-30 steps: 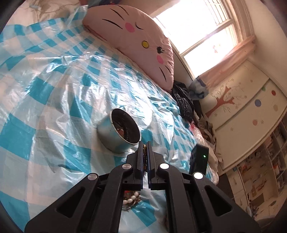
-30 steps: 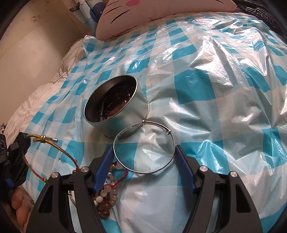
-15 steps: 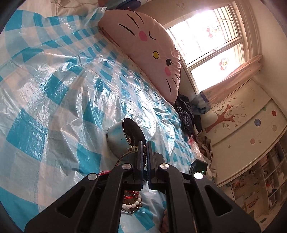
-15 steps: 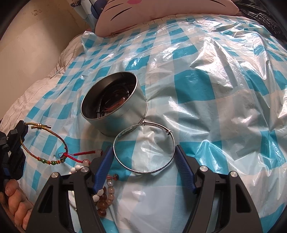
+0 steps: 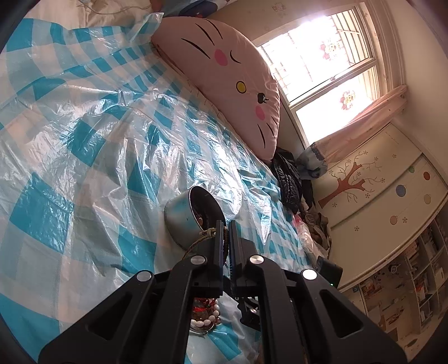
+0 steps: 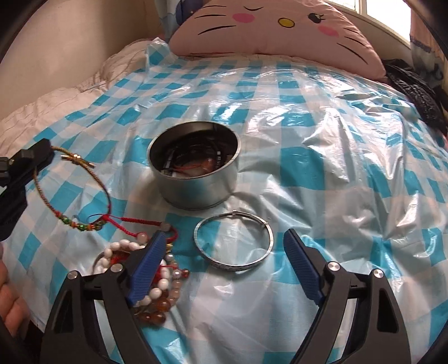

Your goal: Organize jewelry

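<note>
The left gripper point(image 6: 42, 151) is pinched tight on a braided string bracelet point(image 6: 84, 196), which hangs from its tip just left of the round tin point(image 6: 196, 190). A pile of bead bracelets point(image 6: 151, 282) lies under the right gripper's point(image 6: 224, 240) left finger. Its jaws have just been opening and stand wide apart, with the silver bangle point(image 6: 233, 240) lying flat between them, touching neither, just in front of the tin.

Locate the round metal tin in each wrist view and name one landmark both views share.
Left wrist: the round metal tin sits low centre, just beyond the shut left gripper.
Right wrist: the tin sits centre, beyond the silver bangle.
Shared landmark: the pink cat-face pillow.
</note>
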